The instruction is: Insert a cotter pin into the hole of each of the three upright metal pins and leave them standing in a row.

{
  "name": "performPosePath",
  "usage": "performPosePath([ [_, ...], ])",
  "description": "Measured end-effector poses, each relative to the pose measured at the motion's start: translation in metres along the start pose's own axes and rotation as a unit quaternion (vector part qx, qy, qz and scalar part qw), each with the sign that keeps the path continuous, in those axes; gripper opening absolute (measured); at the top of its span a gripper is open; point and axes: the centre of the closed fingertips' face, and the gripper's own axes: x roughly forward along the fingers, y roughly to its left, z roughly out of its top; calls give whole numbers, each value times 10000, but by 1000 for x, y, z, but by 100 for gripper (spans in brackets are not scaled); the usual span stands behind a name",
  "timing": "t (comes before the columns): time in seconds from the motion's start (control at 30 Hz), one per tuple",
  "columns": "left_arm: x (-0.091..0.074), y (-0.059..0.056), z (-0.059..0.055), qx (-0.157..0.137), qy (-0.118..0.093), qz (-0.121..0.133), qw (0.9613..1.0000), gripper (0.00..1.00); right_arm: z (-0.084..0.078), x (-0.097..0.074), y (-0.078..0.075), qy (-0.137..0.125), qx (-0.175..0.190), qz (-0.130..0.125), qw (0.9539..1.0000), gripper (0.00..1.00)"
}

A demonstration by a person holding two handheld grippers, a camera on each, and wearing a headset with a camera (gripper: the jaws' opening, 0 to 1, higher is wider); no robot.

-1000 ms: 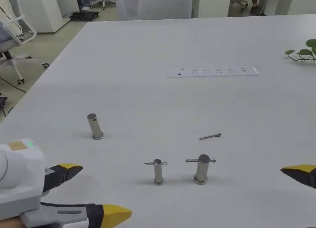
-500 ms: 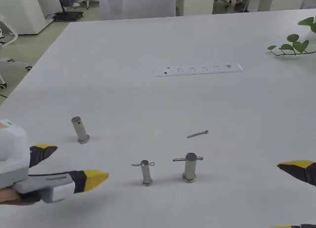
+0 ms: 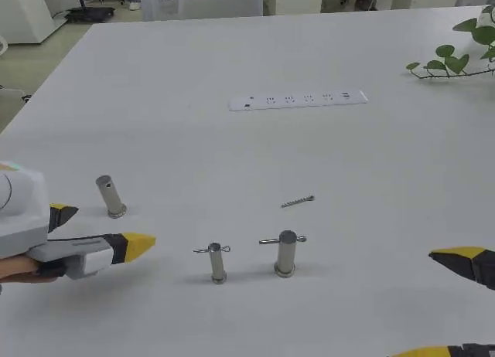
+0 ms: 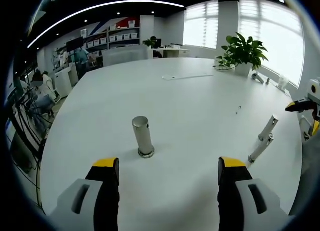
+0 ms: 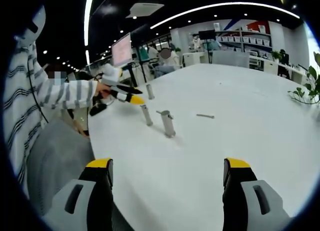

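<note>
A bare upright metal pin (image 3: 110, 196) stands at the left, apart from the others. My left gripper (image 3: 104, 229) is open just in front of it, and the pin (image 4: 143, 136) stands a short way beyond the gap between the jaws. Two more upright pins (image 3: 217, 262) (image 3: 286, 253) stand side by side, each with a cotter pin through its top. A loose cotter pin (image 3: 298, 202) lies flat behind them. My right gripper (image 3: 445, 307) hangs open at the lower right, holding nothing, well away from the pins (image 5: 167, 123).
A white power strip (image 3: 298, 100) lies farther back on the white table (image 3: 232, 156). A potted plant (image 3: 456, 56) trails at the far right corner. A person's striped sleeve (image 5: 65, 96) holds the left gripper (image 5: 122, 96).
The head camera has shifted. My left gripper has moved forward, closer to the bare pin. The right gripper stays at the lower right, and the pins have not moved.
</note>
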Motion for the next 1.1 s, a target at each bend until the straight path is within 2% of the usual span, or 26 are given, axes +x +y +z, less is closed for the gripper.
performPosePath([
  [0.17,7,10,2,-127,-39,152,9998,77,-1,0,0,13,18,-20,10000,92],
  [0.37,15,20,3,-224,-52,315,9992,66,-1,0,-1,21,52,-72,10000,92],
  [0.5,19,24,7,-242,-117,374,9989,58,-2,-1,-2,31,73,-107,9999,92],
  [0.57,22,27,11,-123,-187,453,9987,55,-3,-2,-3,29,80,-122,9999,91],
  [0.7,26,30,12,-153,-183,506,9984,49,-3,-3,-5,24,101,-178,9998,91],
  [0.83,29,30,14,-393,-288,430,9979,39,-3,-5,-6,22,129,-211,9997,91],
  [1.0,31,32,24,-431,-482,475,9968,16,-5,-5,-6,61,141,-226,9996,90],
  [1.1,30,34,23,-481,-454,497,9966,15,-4,-6,-6,41,159,-240,9996,90],
])
